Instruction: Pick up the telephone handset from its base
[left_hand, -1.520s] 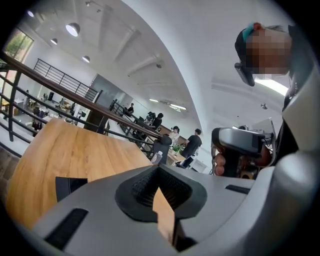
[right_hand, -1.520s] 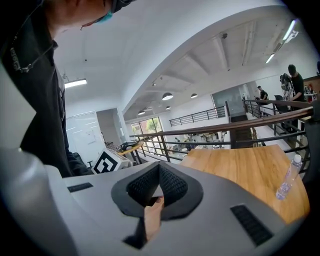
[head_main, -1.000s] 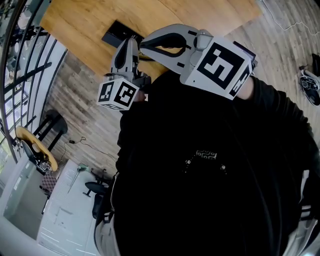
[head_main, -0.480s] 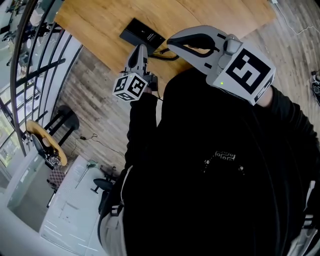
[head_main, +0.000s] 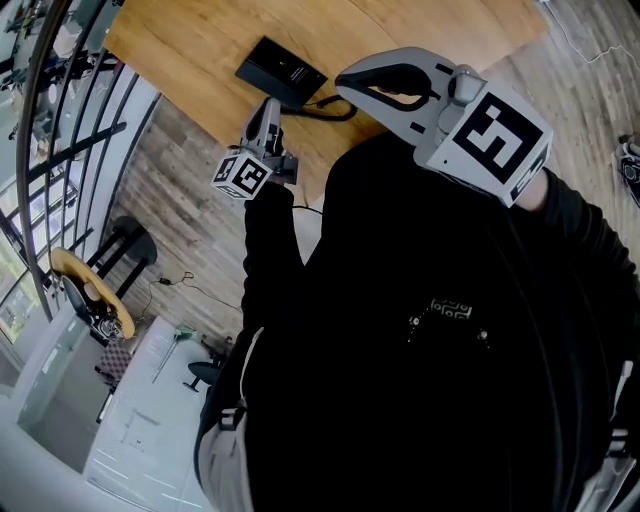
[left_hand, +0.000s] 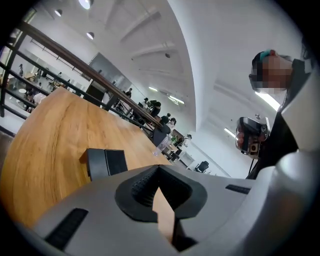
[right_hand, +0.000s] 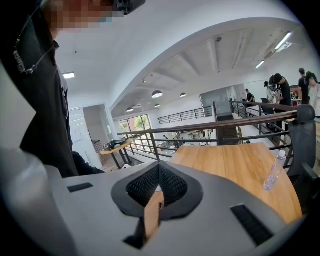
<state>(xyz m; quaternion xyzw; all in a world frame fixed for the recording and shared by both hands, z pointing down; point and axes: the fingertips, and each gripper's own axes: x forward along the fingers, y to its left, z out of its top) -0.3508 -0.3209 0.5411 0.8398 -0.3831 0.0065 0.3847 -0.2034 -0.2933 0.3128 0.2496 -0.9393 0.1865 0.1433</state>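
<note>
Black telephone (head_main: 282, 72) flat on the wooden table (head_main: 420, 30), close to its near edge, handset and base too small to tell apart, dark cord (head_main: 322, 110) trailing from it toward the person. Just short of it, left gripper (head_main: 268, 108), aimed its way but not touching, jaws pressed together on nothing. Beside that, right gripper (head_main: 345, 82) over the table edge, likewise closed and empty. Farther along the tabletop, clear water bottle (right_hand: 274, 172) standing upright.
</note>
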